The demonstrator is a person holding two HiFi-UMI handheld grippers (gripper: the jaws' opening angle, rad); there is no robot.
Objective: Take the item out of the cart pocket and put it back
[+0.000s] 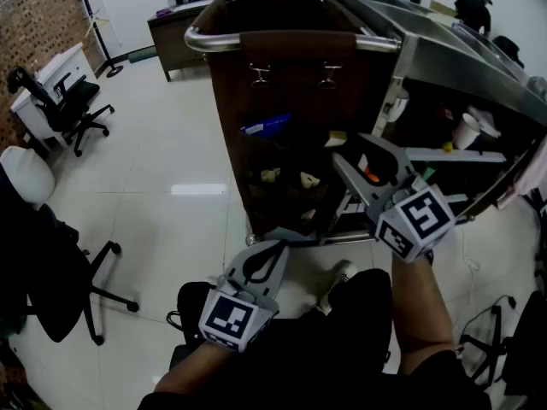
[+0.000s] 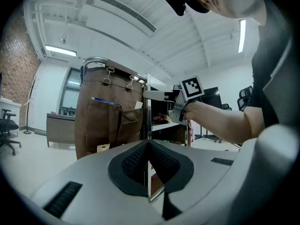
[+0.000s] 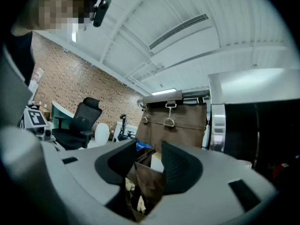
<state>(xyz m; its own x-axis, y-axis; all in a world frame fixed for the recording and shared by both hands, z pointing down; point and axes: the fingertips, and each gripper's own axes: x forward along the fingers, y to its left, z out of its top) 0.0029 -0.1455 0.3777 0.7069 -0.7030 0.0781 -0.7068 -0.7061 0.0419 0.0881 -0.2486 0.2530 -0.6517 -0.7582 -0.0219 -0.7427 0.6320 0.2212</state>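
Head view: blue item (image 1: 267, 126), long axis near level, across cart pocket (image 1: 267, 156) mouth, ahead-left of right gripper (image 1: 355, 152) tips.
Right gripper: spread wide, nothing gripped.
Left gripper (image 1: 275, 248): clenched, empty.

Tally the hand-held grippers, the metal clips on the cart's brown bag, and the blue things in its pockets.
Left hand-held gripper and right hand-held gripper: 2
Clips: 2
Blue item: 1
Total: 5
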